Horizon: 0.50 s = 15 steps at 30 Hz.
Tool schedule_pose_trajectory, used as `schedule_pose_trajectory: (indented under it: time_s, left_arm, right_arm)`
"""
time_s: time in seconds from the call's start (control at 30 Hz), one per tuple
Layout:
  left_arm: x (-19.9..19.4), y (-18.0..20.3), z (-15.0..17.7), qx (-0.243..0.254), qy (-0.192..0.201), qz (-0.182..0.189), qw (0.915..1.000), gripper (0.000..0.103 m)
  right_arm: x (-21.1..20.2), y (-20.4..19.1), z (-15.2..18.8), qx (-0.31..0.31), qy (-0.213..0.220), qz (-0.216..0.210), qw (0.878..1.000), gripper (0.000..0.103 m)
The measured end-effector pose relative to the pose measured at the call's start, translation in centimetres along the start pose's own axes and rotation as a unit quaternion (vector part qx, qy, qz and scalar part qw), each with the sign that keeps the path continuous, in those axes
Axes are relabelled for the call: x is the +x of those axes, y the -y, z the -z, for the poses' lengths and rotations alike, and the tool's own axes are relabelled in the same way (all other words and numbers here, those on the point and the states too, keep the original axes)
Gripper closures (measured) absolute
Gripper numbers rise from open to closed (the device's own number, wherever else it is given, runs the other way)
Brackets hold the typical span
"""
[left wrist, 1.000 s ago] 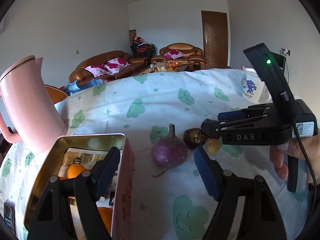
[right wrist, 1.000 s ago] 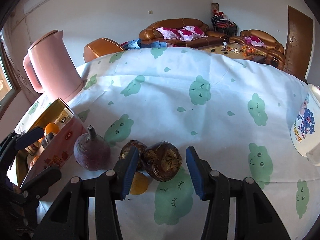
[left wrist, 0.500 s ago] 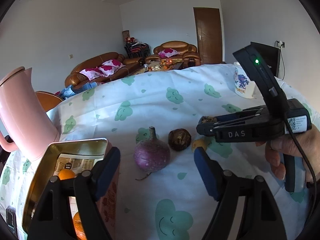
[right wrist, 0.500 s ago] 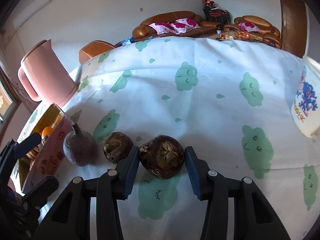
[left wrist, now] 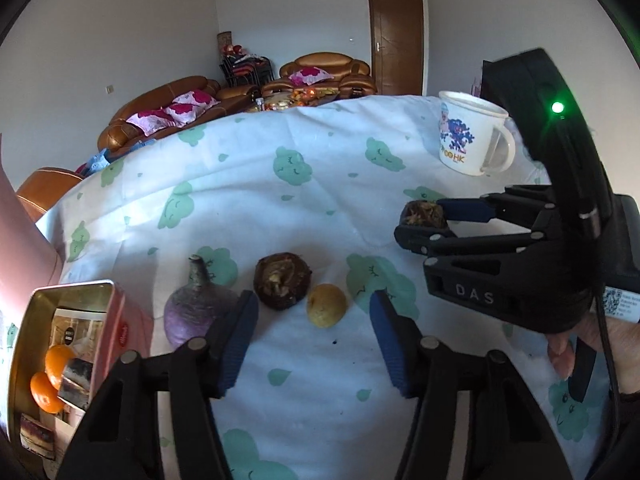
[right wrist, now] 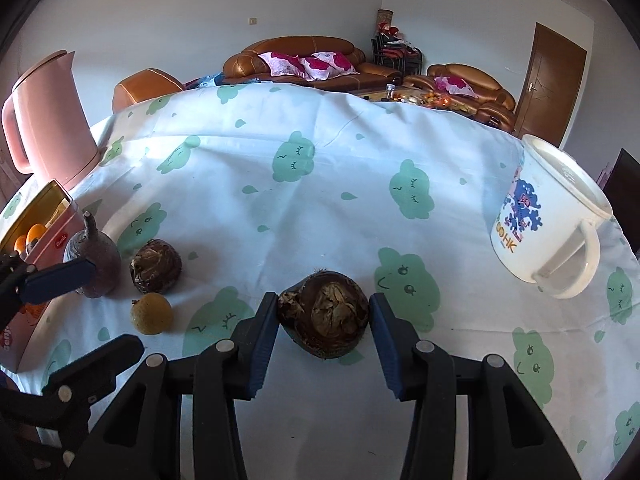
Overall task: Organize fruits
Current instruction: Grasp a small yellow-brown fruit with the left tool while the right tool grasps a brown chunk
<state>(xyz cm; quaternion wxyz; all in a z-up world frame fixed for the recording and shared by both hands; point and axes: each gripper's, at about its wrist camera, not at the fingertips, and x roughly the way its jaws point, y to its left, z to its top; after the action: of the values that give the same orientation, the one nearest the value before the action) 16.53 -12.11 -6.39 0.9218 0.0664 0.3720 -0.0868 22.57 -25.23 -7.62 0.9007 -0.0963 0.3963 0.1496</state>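
right gripper point(right wrist: 323, 312) clamps a brown fruit point(right wrist: 324, 320), seemingly lifted off the cloth point(right wrist: 320, 184); left gripper point(left wrist: 312, 320) is closing with a small yellow fruit point(left wrist: 326, 311) between its jaws, untouched.

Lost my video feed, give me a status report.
Right gripper shut on brown round fruit. Left gripper closing, empty, above small yellow fruit. Pink tin open, oranges inside. Nothing in the way.

Left wrist view: close above tabletop point(left wrist: 320, 184), tilted down, facing sofa point(left wrist: 160, 116) and door point(left wrist: 396, 40). Right wrist view: same tilt, further right. Both share brown root point(left wrist: 283, 280), yellow fruit point(left wrist: 326, 305), mug point(left wrist: 468, 136).
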Motion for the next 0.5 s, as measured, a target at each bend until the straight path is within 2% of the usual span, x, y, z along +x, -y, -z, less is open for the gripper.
schedule_pose_trajectory:
  time_s: [0.07,0.13,0.33,0.4,0.5]
  left_arm:
    - [0.9,0.0,-0.1,-0.009,-0.013,0.004,0.9999,0.056]
    - [1.5,0.0,-0.2,-0.014,-0.026,0.01,0.9995,0.059]
    - [2.1,0.2,-0.5,-0.017,-0.033,0.016,0.9992,0.065]
    - [2.4,0.4,-0.5,-0.013,-0.04,0.022,0.9989,0.075]
    - [2.5,0.2,-0.4,-0.017,-0.041,0.029,0.9986,0.076]
  right_arm:
    - [0.0,0.1,0.0,0.004,0.0,-0.004,1.0,0.055]
    - [0.0,0.1,0.0,0.004,0.0,-0.006,1.0,0.055]
    - [0.0,-0.3,0.0,-0.003,0.002,-0.004,1.0,0.055]
    - [-0.2,-0.3,0.0,-0.002,0.005,-0.005,1.0,0.055]
    - [-0.4,-0.3,0.1,-0.003,0.012,-0.005,1.0,0.055]
